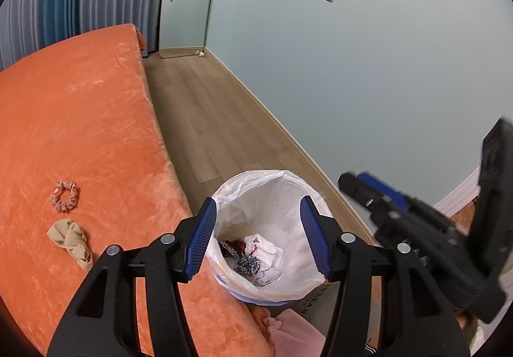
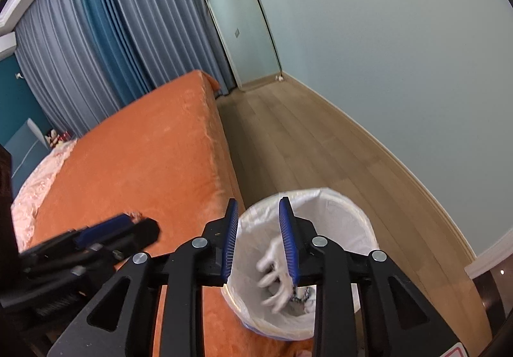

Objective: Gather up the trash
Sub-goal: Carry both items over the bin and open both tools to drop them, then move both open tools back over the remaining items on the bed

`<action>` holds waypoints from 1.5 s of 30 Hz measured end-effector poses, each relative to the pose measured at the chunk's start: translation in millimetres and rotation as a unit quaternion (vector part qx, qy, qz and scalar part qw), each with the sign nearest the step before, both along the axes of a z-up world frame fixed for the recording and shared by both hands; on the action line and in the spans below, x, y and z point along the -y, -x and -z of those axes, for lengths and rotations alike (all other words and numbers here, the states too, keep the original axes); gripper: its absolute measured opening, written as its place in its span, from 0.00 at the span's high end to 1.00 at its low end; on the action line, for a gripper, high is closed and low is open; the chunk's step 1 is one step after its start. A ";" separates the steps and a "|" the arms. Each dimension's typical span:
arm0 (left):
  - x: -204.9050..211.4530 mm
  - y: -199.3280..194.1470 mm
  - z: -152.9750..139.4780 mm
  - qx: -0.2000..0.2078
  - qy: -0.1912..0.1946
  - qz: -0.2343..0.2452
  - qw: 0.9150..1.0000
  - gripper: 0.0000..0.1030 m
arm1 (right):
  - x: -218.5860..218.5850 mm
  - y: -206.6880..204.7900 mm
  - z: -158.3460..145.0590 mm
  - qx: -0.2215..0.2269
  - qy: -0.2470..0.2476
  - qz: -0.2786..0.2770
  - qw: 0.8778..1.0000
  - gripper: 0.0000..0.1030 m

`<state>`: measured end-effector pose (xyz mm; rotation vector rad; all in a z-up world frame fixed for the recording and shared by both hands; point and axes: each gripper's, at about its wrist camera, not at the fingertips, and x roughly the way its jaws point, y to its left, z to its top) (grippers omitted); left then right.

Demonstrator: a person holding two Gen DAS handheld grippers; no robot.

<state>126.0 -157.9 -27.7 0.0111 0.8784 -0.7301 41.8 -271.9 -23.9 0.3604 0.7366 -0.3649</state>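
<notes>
My left claw (image 1: 256, 236) hangs over the round wastebasket lined with a white plastic bag (image 1: 290, 187), which stands on the wooden plank floor (image 1: 208, 107) against the side of the bed with the orange plush cover (image 1: 80, 120). Its blue ribbed pads stand apart, with nothing between them. Through the gap I see the contents at the bottom of the bin: crumpled white tissue (image 1: 264, 249), a black-and-white spotted fabric piece (image 1: 248, 262) and a dark red scrap (image 1: 238, 244).

My right claw (image 2: 259, 243) is positioned above the same wastebasket (image 2: 346, 212), pointing down into it. Its pads are partly apart and press on nothing. A white crumpled item (image 2: 272, 273), blurred, sits in the air just below the pads, inside the bin opening; I cannot tell whether it touches the right pad.

On the bed cover, well apart from the bin, lie two items: a pinkish-beige fabric scrunchie (image 1: 64, 196) and, near it, a knotted beige cloth (image 1: 72, 241). Neither claw touches them.

A tall mirror with a thin frame (image 2: 243, 27) leans in the far corner beside blue and grey pleated curtains (image 2: 96, 36). A small white scrap (image 1: 202, 53) lies on the floor at the mirror's base.
</notes>
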 end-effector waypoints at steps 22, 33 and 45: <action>-53.7 -11.5 4.5 -0.011 0.013 -0.043 0.999 0.45 | -40.1 -10.5 -11.8 0.008 0.006 -0.018 1.000 0.65; -105.3 -24.3 21.1 -0.029 0.010 -0.095 0.995 0.33 | -82.4 -28.5 -8.1 0.008 0.003 -0.056 0.998 0.64; -172.7 -66.5 87.7 -0.095 -0.021 -0.178 0.979 0.29 | -123.3 -72.1 33.8 -0.025 -0.014 -0.099 0.995 0.64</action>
